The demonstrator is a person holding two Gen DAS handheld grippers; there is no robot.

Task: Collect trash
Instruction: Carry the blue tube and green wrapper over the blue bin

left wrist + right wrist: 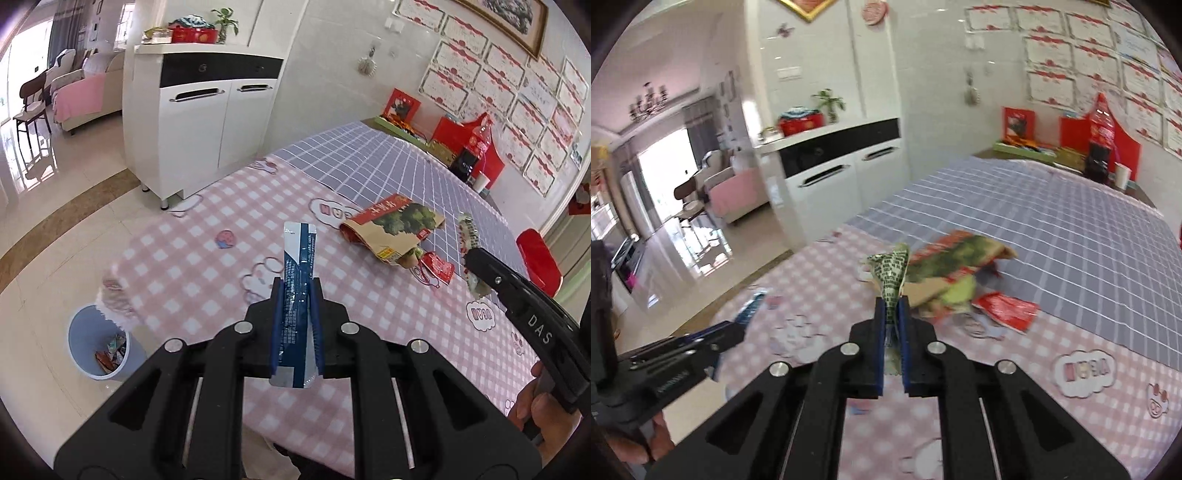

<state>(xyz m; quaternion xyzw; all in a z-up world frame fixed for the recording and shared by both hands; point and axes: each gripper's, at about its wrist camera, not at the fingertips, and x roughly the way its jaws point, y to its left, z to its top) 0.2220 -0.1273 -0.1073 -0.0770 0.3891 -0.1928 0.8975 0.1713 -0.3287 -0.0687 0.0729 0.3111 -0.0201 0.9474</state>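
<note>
My left gripper [297, 286] is shut on a blue and silver sachet wrapper [298, 251] and holds it upright above the pink checked tablecloth [192, 258]. My right gripper [892, 306] is shut on a green and white patterned wrapper [892, 267]; it shows in the left wrist view [469, 258] too, at the right. On the table lie a brown and red paper bag with a tree picture [395, 225] and a small red wrapper [437, 266]. A light blue trash bin [99, 345] with several wrappers inside stands on the floor left of the table.
A white cabinet [199, 122] stands beyond the table's left edge. A grey checked cloth [388, 166] covers the far table. Red boxes, a bottle and a cup [476, 147] stand at the far end by the wall. A red chair [539, 258] is at the right.
</note>
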